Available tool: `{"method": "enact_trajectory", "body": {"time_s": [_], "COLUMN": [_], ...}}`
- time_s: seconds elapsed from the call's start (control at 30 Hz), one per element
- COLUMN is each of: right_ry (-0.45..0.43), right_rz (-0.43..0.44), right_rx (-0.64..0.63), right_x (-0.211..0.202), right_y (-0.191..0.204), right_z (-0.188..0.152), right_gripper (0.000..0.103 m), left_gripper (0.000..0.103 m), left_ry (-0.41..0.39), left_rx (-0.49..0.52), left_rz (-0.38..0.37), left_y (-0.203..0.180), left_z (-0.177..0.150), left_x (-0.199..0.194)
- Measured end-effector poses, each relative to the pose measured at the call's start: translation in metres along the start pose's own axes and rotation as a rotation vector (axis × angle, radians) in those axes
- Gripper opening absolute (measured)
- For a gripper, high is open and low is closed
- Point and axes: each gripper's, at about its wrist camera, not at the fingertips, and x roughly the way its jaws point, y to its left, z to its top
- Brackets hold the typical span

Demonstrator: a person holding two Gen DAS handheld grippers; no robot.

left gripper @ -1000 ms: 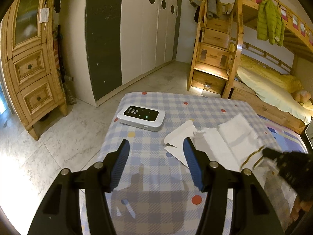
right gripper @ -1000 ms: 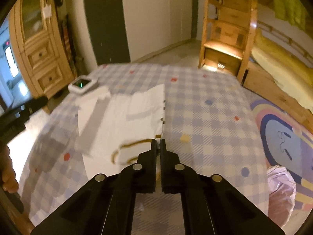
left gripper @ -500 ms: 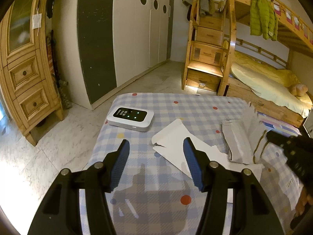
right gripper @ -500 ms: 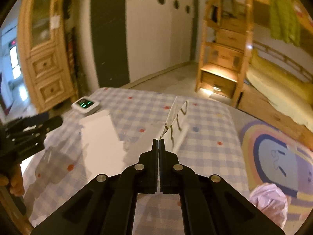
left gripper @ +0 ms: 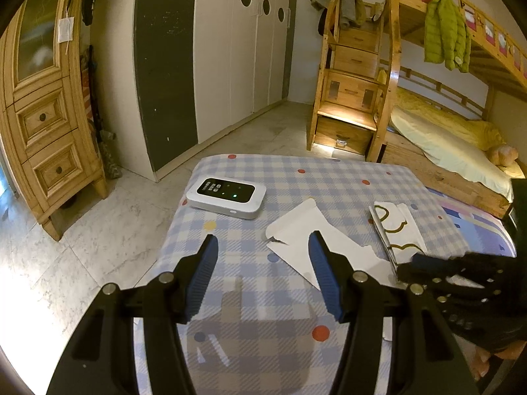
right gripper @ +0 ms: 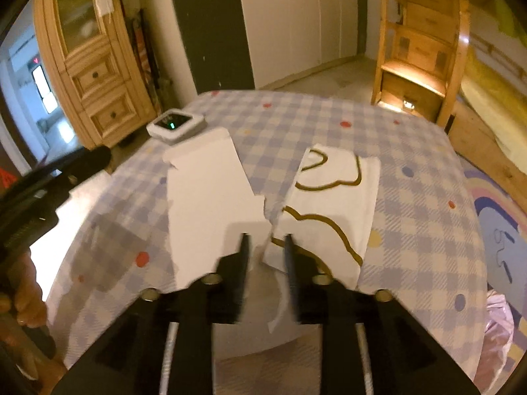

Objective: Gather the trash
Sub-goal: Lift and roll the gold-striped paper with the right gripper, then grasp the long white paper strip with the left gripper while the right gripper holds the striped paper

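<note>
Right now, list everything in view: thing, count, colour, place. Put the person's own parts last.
table: one, blue-and-cream checked cloth with dots, centre.
white device: one, white with black screen and green light, far left of table.
plain paper piece: one, white, torn, mid-table.
printed paper piece: one, white with gold lines, right of the plain piece.
plastic bag: one, pinkish, on floor right of table.
green jacket: one, hanging on bunk bed rail.
wooden cabinet: one, left wall.
left gripper: black with blue pads, open, over table.
right gripper: black, jaws opening over the papers' near edge.
</note>
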Motion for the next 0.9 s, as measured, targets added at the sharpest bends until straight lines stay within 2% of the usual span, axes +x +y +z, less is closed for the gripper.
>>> {"method": "enact_trajectory", "body": {"time_s": [0.1, 0.17, 0.23, 0.27, 0.5, 0.57, 0.6, 0.67, 0.7, 0.73, 0.8, 0.9], "right_ry": [-0.012, -0.007, 0.009, 0.023, 0.079, 0.078, 0.077, 0.076, 0.077, 0.077, 0.069, 0.009], "right_rz": [-0.034, -0.078, -0.110, -0.122, -0.151, -0.151, -0.142, -0.124, -0.126, -0.120, -0.111, -0.128], "right_rx": [0.042, 0.065, 0.087, 0.093, 0.086, 0.071, 0.057, 0.039, 0.032, 0.022, 0.031, 0.059], "right_x": [-0.003, -0.003, 0.000, 0.003, 0.017, 0.019, 0.017, 0.016, 0.016, 0.015, 0.013, 0.000], "right_y": [-0.009, -0.015, -0.020, -0.020, -0.017, -0.017, -0.015, -0.013, -0.012, -0.011, -0.011, -0.016], "right_z": [-0.002, -0.002, -0.003, -0.003, -0.001, -0.002, -0.003, -0.004, -0.004, -0.004, -0.005, -0.003], "right_gripper": [0.035, 0.041, 0.056, 0.058, 0.059, 0.054, 0.048, 0.033, 0.019, 0.012, 0.009, 0.008], "left_gripper": [0.056, 0.056, 0.056, 0.056, 0.056, 0.056, 0.056, 0.056, 0.056, 0.056, 0.056, 0.056], "left_ry": [0.001, 0.002, 0.003, 0.003, 0.011, 0.015, 0.016, 0.020, 0.022, 0.024, 0.031, 0.035], "left_rx": [-0.001, 0.005, 0.011, 0.013, 0.022, 0.021, 0.021, 0.023, 0.028, 0.034, 0.055, 0.084], "left_rz": [-0.004, -0.003, -0.005, -0.004, 0.001, 0.001, 0.001, 0.000, -0.003, -0.005, -0.007, -0.010], "left_y": [0.000, -0.001, -0.003, -0.004, -0.005, -0.006, -0.005, -0.006, -0.007, -0.008, -0.011, -0.016], "left_z": [0.000, 0.000, -0.001, -0.001, -0.002, -0.002, -0.002, -0.002, -0.002, -0.003, -0.004, -0.008], "left_x": [0.000, 0.000, 0.000, 0.001, 0.002, 0.004, 0.004, 0.005, 0.005, 0.005, 0.006, 0.005]}}
